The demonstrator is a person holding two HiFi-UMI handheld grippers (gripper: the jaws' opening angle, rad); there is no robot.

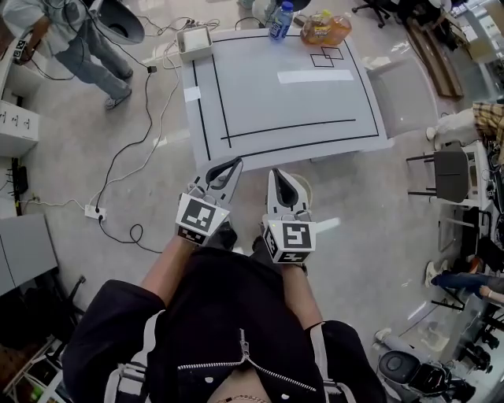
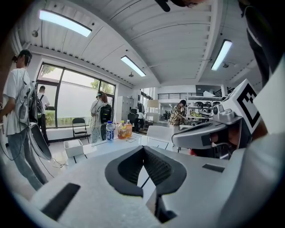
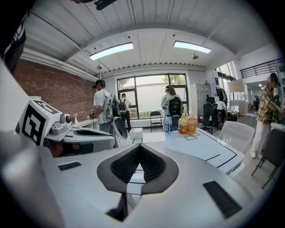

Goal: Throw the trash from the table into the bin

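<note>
We hold the left gripper (image 1: 235, 164) and right gripper (image 1: 275, 174) clenched, empty, short of the white black-taped table (image 1: 299, 102), since the likely trash (blue-capped clear plastic bottle (image 1: 281, 20), two orange drink bottles (image 1: 327, 30)) stands at its far edge, near the white square floor bin (image 1: 194, 42).

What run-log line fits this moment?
left gripper: shut, empty | right gripper: shut, empty | white taped table: plastic bottles at far edge | white square bin: by far-left corner
</note>
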